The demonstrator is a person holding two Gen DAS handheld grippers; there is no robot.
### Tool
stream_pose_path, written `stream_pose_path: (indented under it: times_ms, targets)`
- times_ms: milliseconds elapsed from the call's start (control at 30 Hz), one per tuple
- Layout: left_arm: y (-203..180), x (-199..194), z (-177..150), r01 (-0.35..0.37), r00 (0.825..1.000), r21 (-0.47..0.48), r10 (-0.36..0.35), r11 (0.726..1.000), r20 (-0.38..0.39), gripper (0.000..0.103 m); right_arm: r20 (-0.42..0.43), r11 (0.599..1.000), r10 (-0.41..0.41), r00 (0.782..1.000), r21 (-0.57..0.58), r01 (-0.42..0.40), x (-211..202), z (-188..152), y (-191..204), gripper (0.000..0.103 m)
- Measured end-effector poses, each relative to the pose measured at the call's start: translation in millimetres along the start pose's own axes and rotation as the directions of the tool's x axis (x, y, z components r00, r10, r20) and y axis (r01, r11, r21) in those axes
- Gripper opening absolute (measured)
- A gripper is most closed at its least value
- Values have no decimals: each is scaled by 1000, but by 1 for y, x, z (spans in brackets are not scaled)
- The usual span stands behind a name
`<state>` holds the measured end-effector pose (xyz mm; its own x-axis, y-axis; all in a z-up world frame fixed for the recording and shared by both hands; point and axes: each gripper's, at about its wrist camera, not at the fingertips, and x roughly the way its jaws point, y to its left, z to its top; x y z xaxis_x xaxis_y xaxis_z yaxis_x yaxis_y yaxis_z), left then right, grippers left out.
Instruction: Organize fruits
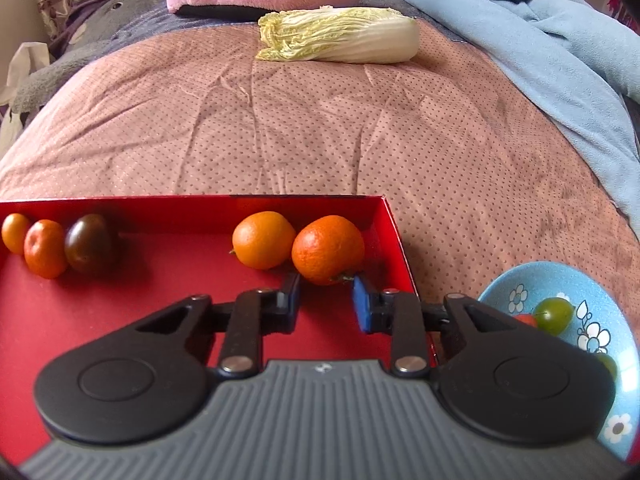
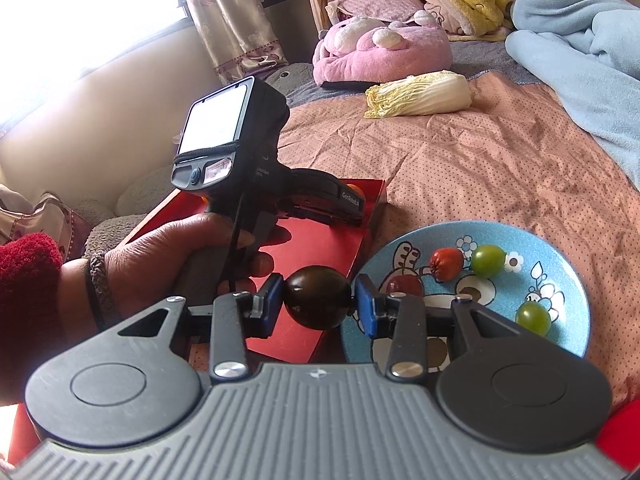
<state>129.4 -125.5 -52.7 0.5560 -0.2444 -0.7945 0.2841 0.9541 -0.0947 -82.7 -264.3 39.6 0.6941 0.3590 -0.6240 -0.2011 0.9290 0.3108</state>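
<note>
My left gripper (image 1: 326, 290) is open over the red tray (image 1: 160, 208), its fingertips just short of a deep orange mandarin (image 1: 327, 249). A second mandarin (image 1: 263, 239) lies beside it. At the tray's far left lie a dark tomato (image 1: 90, 243), a small mandarin (image 1: 45, 248) and a tiny orange fruit (image 1: 14, 233). My right gripper (image 2: 318, 298) is shut on a dark tomato (image 2: 317, 297), held above the gap between the red tray (image 2: 320, 240) and the blue plate (image 2: 568, 248). The plate holds a red tomato (image 2: 447, 264) and two green ones (image 2: 487, 261) (image 2: 533, 318).
A napa cabbage (image 1: 340, 36) lies far back on the pink dotted bedspread (image 1: 320, 128). A light blue blanket (image 1: 540, 40) covers the right side. Pink plush toys (image 2: 380, 52) sit behind. The left hand and its gripper body (image 2: 240, 160) hang over the tray.
</note>
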Motion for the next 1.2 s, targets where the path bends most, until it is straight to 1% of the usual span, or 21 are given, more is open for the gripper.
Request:
stream_pose_path:
  times_ms: [33, 67, 100, 300, 367, 467, 533, 600, 633, 733, 833, 867, 900, 933, 967, 1067, 1100, 1133, 1167, 1200]
  targets:
    - [1, -2, -1, 3, 1000, -2, -3, 1000, -1, 26, 1, 1000, 0, 1000, -2, 0, 0, 0, 1, 45]
    - [4, -4, -3, 8, 1000, -6, -8, 1000, -2, 19, 1, 1000, 2, 1000, -1, -2, 1, 1, 1, 45]
    - [7, -5, -5, 18, 1000, -11, -19, 1000, -7, 6, 2, 1000, 5, 1000, 0, -5, 1, 1, 1, 45]
    - [28, -27, -26, 14, 1000, -17, -14, 1000, -22, 6, 0, 1000, 23, 1000, -5, -23, 3, 0, 5, 45]
    - [35, -34, -32, 34, 999, -32, -35, 999, -21, 6, 3, 1000, 28, 1000, -5, -28, 3, -1, 7, 45]
    - [33, -36, -33, 53, 998, -12, -53, 999, -33, 8, 3, 999, 33, 999, -8, -33, 4, -1, 10, 45]
    - [28, -35, -29, 62, 998, -6, -62, 998, -23, 17, 3, 999, 35, 999, -10, -35, 4, 0, 10, 45]
    - [23, -33, -22, 64, 998, -14, -64, 998, 6, 58, 3, 999, 35, 999, -14, -35, 3, 0, 10, 45]
    - [20, -32, -19, 59, 998, -13, -59, 998, 22, 62, 4, 999, 34, 999, -12, -34, 3, 0, 10, 45]
    - [14, -21, -8, 56, 998, -19, -55, 998, 23, 63, 8, 1000, 29, 1000, -9, -29, 3, 1, 6, 45]
    - [11, -10, -1, 23, 999, -39, -23, 999, 25, 61, 3, 999, 32, 999, -1, -32, 5, 1, 3, 45]
    - [11, -5, 2, 13, 1000, -62, -12, 998, 16, 61, 1, 999, 33, 999, 0, -33, 6, 0, 2, 45]
    - [13, 0, 3, 6, 1000, -98, -5, 995, 5, 58, -3, 999, 35, 999, 1, -35, 7, 0, 2, 45]
    - [14, 3, 3, -2, 1000, -127, 2, 992, 2, 59, -5, 999, 36, 999, 2, -36, 9, -1, 1, 45]
    - [12, 3, 4, -18, 1000, -146, 19, 989, 6, 60, -7, 999, 36, 999, 4, -36, 9, -1, 1, 45]
    - [9, 3, 3, -46, 999, -178, 49, 983, 16, 59, -11, 999, 36, 999, 7, -36, 12, -2, 0, 45]
    - [10, 3, 2, -42, 999, -186, 47, 982, 22, 57, -11, 999, 35, 999, 6, -35, 12, -1, 0, 45]
    - [11, 2, 1, -29, 999, -189, 35, 982, 27, 50, -10, 999, 36, 999, 6, -36, 11, -1, 0, 45]
    - [13, 1, -1, -21, 999, -193, 27, 981, 28, 39, -8, 999, 35, 999, 5, -35, 11, -1, 0, 45]
    - [16, 0, -1, -24, 999, -201, 31, 979, 30, 39, -8, 999, 35, 999, 4, -35, 11, -1, 0, 45]
